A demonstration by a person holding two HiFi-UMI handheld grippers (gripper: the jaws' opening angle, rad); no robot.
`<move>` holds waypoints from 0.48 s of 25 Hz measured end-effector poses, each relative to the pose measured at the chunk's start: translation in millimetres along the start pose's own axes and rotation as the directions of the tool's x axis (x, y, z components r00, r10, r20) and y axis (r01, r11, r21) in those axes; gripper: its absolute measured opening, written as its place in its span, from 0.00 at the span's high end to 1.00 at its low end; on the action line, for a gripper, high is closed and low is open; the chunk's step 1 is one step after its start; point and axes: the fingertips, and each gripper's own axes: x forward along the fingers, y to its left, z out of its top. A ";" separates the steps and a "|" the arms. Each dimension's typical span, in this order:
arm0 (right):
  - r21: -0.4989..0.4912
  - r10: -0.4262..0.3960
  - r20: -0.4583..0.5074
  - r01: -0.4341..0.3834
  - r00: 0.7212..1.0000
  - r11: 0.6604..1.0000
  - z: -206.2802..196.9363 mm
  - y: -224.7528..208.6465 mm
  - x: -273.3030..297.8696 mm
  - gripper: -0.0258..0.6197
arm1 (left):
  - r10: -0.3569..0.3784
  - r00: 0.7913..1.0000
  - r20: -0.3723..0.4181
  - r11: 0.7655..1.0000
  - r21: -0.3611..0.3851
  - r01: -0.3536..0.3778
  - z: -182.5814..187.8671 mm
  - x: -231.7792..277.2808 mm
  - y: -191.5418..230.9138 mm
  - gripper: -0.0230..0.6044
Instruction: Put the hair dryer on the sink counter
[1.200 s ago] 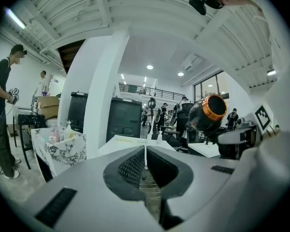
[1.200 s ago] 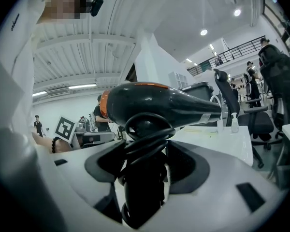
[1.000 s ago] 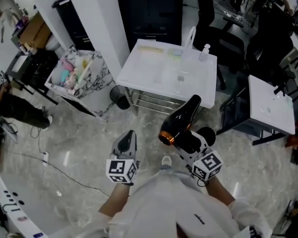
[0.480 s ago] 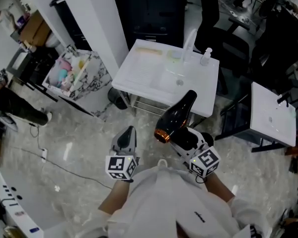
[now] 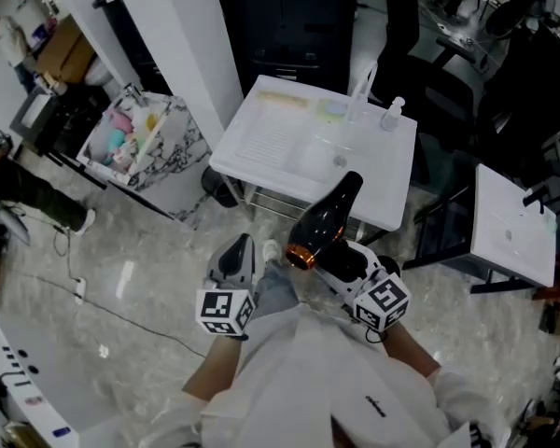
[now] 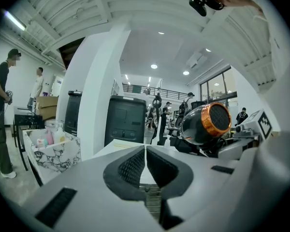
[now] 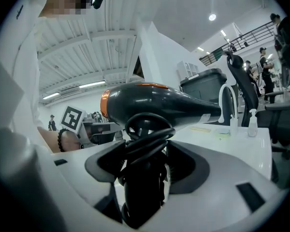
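- The right gripper is clamping its jaws on the handle of the black hair dryer, with the coiled cord bunching between them.
- The hair dryer is hanging in the air short of the worktop. In the head view its nozzle is pointing toward 1 o'clock and its orange-ringed rear is facing 7 o'clock.
- The left gripper is sitting at 9 o'clock of the dryer, its jaws pressing together on nothing.
- The white sink worktop is lying at 12 o'clock of both grippers, carrying a faucet and a pump bottle along its far edge.
- A marble-patterned bin is standing at 9 o'clock of the worktop.
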 end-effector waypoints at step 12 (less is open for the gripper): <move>-0.014 0.021 -0.022 -0.022 1.000 1.000 23.0 -52.2 108.0 0.53 | -0.044 0.999 -0.017 0.999 0.000 0.044 14.5 100.8 71.1 0.91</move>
